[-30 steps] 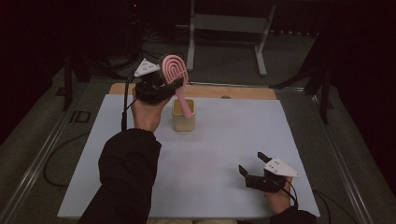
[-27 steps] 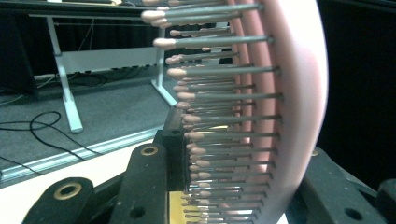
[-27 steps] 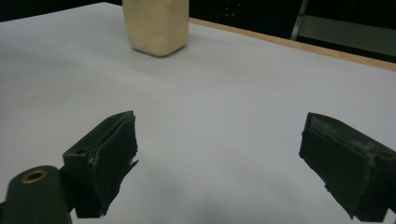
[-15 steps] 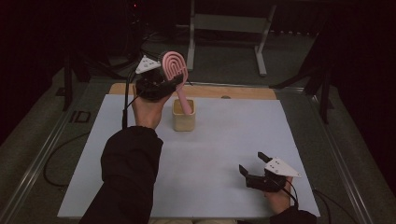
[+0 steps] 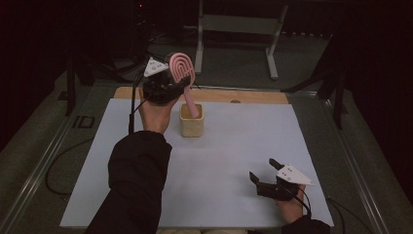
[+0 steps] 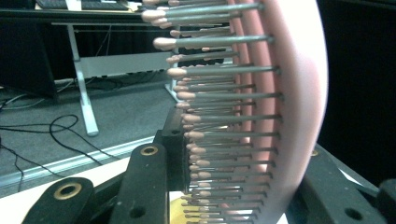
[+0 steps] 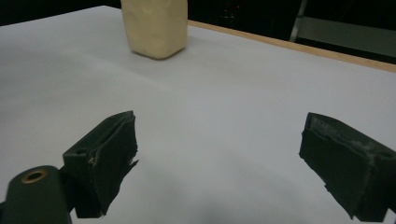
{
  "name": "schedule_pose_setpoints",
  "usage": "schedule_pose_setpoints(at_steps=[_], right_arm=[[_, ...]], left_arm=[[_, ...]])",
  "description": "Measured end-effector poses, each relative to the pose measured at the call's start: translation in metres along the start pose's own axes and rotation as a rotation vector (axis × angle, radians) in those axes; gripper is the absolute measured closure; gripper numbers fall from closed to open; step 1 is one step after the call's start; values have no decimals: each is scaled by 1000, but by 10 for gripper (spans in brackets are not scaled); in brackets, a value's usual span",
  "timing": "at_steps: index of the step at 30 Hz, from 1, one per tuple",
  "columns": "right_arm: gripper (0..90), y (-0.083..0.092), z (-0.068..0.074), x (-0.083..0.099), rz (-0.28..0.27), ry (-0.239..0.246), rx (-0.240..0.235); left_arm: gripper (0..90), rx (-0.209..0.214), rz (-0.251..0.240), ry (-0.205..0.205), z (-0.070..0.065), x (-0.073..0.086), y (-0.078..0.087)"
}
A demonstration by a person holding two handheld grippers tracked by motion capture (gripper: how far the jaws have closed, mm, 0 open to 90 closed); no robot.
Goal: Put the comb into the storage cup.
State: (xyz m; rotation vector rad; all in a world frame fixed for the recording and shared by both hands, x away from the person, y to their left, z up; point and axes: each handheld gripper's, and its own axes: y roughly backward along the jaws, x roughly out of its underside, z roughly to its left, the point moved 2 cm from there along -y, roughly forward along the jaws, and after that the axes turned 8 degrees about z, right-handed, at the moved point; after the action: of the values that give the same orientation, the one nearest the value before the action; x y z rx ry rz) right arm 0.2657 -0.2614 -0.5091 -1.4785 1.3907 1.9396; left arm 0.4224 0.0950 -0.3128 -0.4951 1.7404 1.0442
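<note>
The left hand-held gripper (image 5: 176, 84) is clamped on the head of a pink hairbrush (image 5: 183, 70), held up above the far part of the white worktop (image 5: 229, 161). The brush's handle slants down toward five o'clock into a cream cup (image 5: 191, 125) just beside that hand. The right hand-held gripper (image 5: 264, 171) rests at the worktop's five o'clock corner, jaws spread wide and holding nothing, well apart from the cup.

One marking can be read: the letters "ID" (image 5: 84, 121) in the high view, printed dark on the grey border strip that runs along the left side of the white surface (image 5: 234, 195). The pictures show no other readable text, label, brand, number or sign.
</note>
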Motion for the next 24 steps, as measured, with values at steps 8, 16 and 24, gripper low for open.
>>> schedule_pose_setpoints(at_steps=[8, 16, 24], right_arm=[[110, 0, 0, 0, -1, -3, 0], [110, 0, -2, 0, -4, -6, 1], [110, 1, -2, 0, -7, -11, 3]], left_arm=[[641, -14, 1, 12, 1, 2, -9], [641, -27, -3, 17, -1, 4, -18], [641, -48, -1, 24, -1, 6, -22]])
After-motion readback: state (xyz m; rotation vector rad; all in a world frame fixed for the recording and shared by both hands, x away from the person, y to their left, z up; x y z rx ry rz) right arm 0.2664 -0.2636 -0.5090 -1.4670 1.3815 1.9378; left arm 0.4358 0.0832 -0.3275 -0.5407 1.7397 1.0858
